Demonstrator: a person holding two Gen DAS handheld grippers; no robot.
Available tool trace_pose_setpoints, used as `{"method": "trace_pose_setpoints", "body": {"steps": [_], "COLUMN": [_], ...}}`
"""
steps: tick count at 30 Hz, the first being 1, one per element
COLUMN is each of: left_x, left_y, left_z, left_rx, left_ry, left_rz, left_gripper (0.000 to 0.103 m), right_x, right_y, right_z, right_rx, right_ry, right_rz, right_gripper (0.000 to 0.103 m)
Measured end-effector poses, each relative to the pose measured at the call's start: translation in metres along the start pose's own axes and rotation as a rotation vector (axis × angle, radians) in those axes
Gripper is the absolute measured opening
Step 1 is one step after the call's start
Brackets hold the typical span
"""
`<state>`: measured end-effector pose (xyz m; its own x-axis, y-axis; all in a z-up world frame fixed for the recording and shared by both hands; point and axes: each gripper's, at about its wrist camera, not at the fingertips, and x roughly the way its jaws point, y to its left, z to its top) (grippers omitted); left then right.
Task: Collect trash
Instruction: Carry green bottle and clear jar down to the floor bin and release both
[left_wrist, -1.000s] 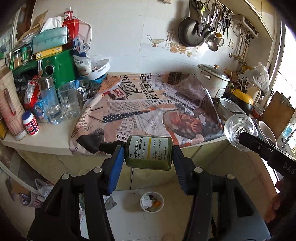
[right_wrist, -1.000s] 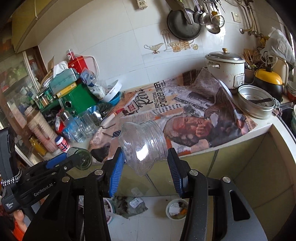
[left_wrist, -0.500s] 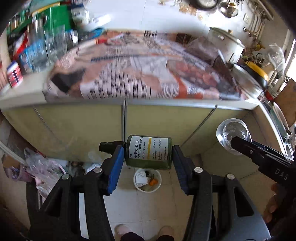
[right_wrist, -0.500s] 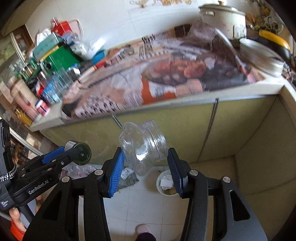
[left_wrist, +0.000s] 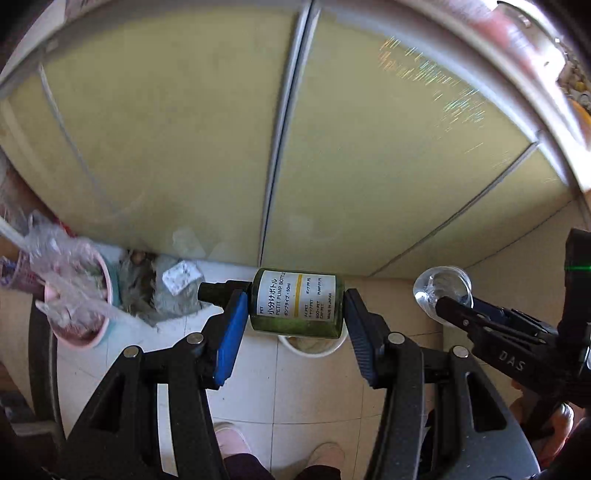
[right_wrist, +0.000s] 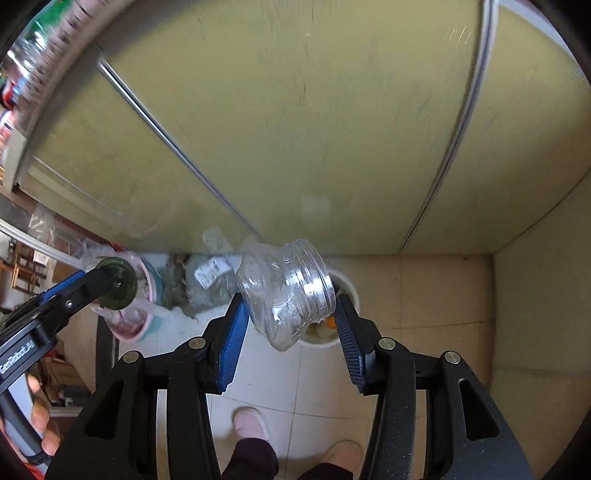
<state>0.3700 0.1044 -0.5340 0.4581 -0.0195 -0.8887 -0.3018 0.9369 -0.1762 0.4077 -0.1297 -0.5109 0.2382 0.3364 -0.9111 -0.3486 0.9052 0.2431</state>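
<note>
While gripped sideways (cap left), green bottle (left_wrist: 297, 303) between left tool (left_wrist: 293, 321) pads.

Both wrist views look steeply down, close to pale yellow-green cabinet doors (left_wrist: 177, 140) (right_wrist: 295, 122), sharing the round white bin (left_wrist: 314, 345) (right_wrist: 347, 288) on the tiled floor (left_wrist: 317, 391) (right_wrist: 443, 295).

Green bottle (left_wrist: 297, 302) hides most of white bin (left_wrist: 314, 345).

Clear glossy plastic jar (right_wrist: 288, 291) — ribbed
</note>
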Motion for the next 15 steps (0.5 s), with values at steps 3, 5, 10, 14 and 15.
{"method": "trace_pose_setpoints", "body": {"steps": [3, 5, 10, 14, 15], "left_x": [0.019, 0.028, 0.041, 0.045, 0.045], "left_y": [0.007, 0.007, -0.005, -0.022, -0.027], "left_z": [-0.005, -0.006, -0.005, 0.0, 0.001], "left_rx": [-0.011, -0.009, 0.014, 0.049, 0.057], "left_ry": [0.018, 0.028, 0.042, 0.052, 0.056], "left_rz": [0.01, 0.012, -0.003, -0.032, -0.042], "left_gripper": [0.052, 0.052, 0.052, 0.052, 0.052], "right_x": [0.022, 0.031, 0.03, 0.014, 0.011], "right_y": [-0.001, -0.001, -0.007, -0.021, -0.024], "right_z": [0.001, 0.005, 0.014, 0.018, 0.019], "right_rx": [0.0, -0.004, 0.014, 0.028, 0.034], "right_ry": [0.009, 0.021, 0.023, -0.008, -0.011], "right_rz": [0.018, 0.036, 0.043, 0.015, 0.009], "right_gripper": [0.045, 0.045, 0.05, 0.054, 0.054]}}
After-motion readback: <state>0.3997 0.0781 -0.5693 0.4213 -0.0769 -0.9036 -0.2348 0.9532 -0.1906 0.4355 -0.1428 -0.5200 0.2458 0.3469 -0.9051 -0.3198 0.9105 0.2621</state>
